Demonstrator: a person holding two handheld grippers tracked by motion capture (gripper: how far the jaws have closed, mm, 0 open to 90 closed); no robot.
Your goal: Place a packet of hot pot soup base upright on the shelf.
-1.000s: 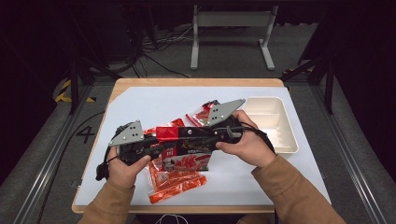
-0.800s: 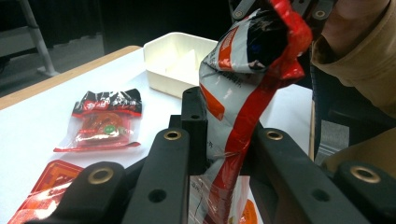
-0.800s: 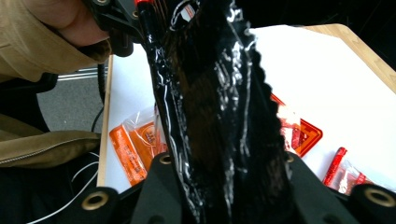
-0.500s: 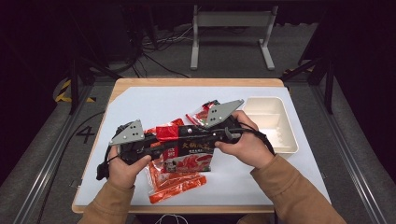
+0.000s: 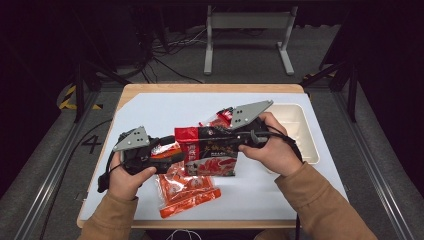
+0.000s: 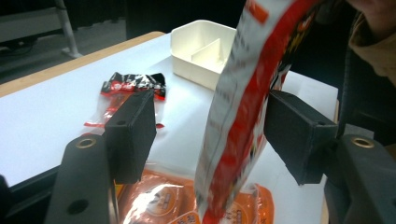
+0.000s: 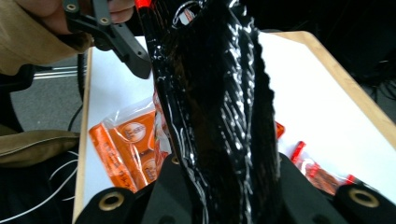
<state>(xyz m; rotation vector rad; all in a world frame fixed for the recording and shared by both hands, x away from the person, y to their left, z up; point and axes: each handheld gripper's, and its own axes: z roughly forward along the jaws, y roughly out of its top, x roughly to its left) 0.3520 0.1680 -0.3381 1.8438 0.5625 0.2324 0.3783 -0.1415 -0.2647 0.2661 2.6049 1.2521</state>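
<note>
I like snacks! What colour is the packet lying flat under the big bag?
Orange, with a clear edge: the packet shows best in the high view.

right tool (image 5: pixel 226 141): grips red-black packet (image 5: pixel 210 156) | left tool (image 5: pixel 181 156): opening beside it

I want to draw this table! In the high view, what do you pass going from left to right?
Left gripper → big red and black packet → right gripper → white tray.

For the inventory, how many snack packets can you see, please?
3: red-black packet in the right tongs, orange packet beneath it, small red packet near the tray; others may be hidden.
</note>
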